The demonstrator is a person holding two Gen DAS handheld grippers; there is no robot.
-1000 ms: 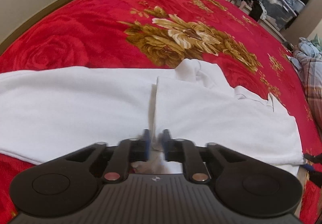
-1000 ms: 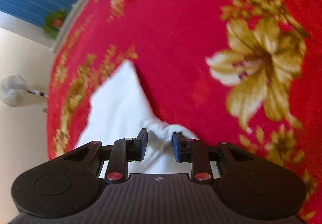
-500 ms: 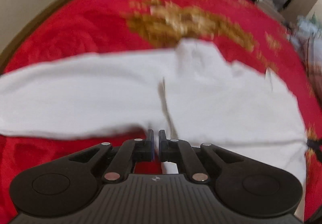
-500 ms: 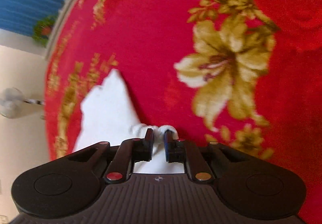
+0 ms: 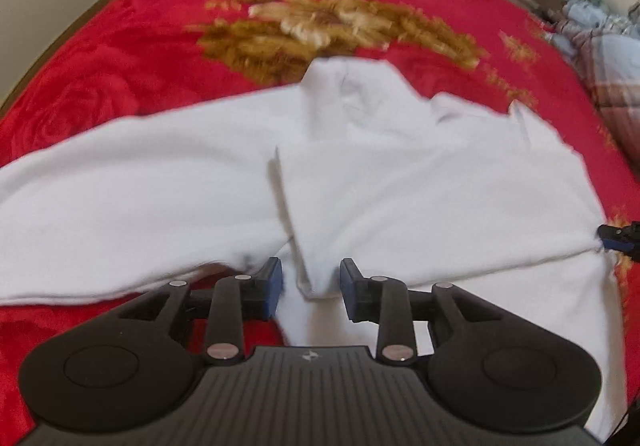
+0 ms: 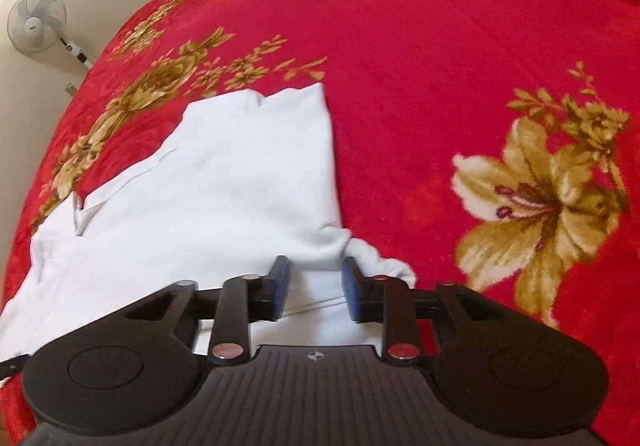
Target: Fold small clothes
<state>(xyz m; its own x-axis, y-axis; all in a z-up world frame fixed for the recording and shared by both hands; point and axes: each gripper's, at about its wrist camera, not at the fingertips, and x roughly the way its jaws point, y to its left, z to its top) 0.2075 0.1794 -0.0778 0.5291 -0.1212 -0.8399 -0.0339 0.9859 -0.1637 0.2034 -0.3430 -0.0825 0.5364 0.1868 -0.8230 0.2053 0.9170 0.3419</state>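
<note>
White garment (image 5: 400, 185) is lying partly folded on the red blanket (image 5: 120, 57). Left gripper (image 5: 310, 288) and right gripper (image 6: 316, 288) are hovering at its near edge, fingers spread, cloth between but unpinched, presumably letting the fold settle.

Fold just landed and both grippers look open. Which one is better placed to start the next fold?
Left, probably. The left gripper stands open over the folded edge, with the unfolded half of the white garment spread beside it. The right gripper is open at the finished side.
</note>
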